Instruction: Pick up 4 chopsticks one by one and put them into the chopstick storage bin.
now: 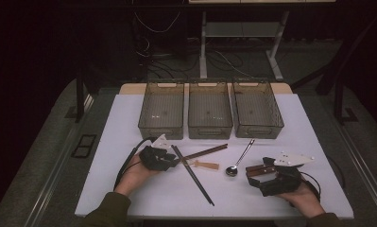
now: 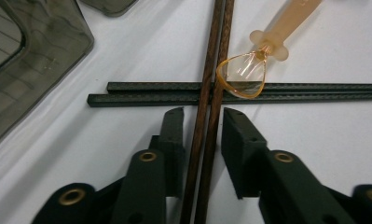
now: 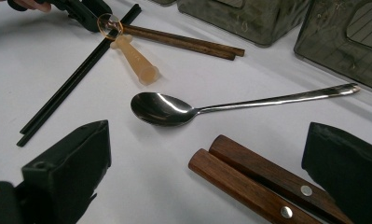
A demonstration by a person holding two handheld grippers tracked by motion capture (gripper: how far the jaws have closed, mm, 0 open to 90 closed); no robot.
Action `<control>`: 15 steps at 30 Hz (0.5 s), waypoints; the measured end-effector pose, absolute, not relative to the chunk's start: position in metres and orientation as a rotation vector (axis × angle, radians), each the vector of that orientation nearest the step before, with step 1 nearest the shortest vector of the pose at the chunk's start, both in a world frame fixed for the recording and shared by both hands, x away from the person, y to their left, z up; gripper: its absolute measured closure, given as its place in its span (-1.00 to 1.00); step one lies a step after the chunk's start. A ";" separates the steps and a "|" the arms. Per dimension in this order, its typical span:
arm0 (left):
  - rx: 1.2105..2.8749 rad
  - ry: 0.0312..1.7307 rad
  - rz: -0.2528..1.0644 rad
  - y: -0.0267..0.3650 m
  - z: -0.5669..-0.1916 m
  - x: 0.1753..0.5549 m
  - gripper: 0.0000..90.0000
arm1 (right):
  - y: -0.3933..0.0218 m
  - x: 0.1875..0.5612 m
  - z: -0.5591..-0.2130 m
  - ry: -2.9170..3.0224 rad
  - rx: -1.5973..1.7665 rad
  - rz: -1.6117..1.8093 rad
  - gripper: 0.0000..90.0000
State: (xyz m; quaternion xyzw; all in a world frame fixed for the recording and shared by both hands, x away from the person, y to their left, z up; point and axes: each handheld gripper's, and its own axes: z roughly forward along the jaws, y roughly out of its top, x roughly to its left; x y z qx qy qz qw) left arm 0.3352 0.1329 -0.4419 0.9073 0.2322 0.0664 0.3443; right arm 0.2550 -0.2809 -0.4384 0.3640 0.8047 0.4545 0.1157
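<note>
**Cutlery spread before three bins**

Three smoky translucent plastic bins stand side by side along the far edge of the white table (image 1: pixel 129 118): the left bin (image 1: pixel 161 111), the middle bin (image 1: pixel 209 111) and the right bin (image 1: pixel 257 109).

In front of them, a pair of dark brown wooden chopsticks (image 2: pixel 207 116) lies across a pair of black chopsticks (image 2: pixel 314 91), and the bowl of an amber plastic spoon (image 2: pixel 243 74) rests on that crossing. To the right lies a polished steel spoon (image 3: pixel 183 109), its handle toward the right bin. Nearer still, at the right, lie two riveted wooden handles (image 3: pixel 263 179), touching each other.

The left gripper (image 2: pixel 202 135) straddles the brown chopsticks; the right gripper (image 3: pixel 207 163) flanks the wooden handles.
</note>
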 end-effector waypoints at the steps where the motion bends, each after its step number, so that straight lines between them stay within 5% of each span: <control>1: 2.358 0.601 0.173 0.133 -0.442 0.335 0.62 | -0.281 0.255 -0.438 2.357 1.067 1.331 -0.97; 15: 2.376 0.581 0.163 0.136 -0.440 0.332 0.75 | -0.281 0.255 -0.438 2.355 1.069 1.334 -0.97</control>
